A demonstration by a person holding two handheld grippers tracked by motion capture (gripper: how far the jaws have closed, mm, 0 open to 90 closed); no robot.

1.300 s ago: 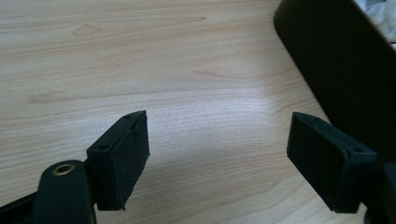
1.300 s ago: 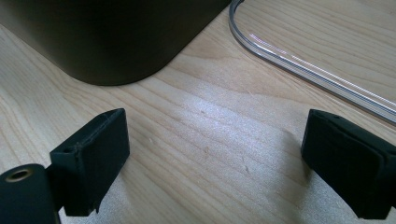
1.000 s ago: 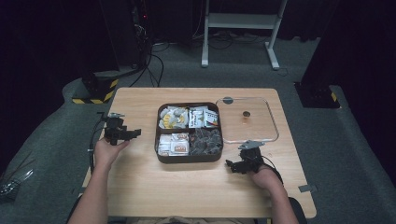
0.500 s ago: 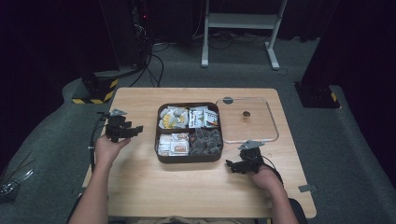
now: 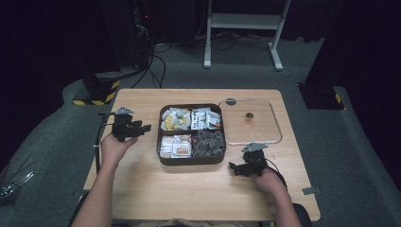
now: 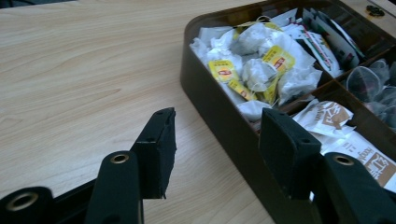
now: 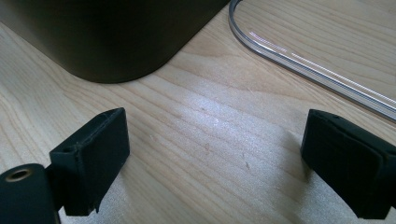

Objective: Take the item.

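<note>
Both grippers, left point(image 5: 142, 127) and right point(image 5: 235, 168), stand released, grasping nothing, flanking the compartment box point(image 5: 191, 161). Its clear lid point(image 5: 278, 127) lies off, just beside it; contents appear untouched, handling not yet begun.

Overhead view faces forward; tool views, close, share the tray point(image 5: 163, 156) corners.

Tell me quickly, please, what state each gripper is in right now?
Left gripper: open, jaws apart and holding nothing, beside the brown box.
Right gripper: open wide, holding nothing, over bare table.
</note>
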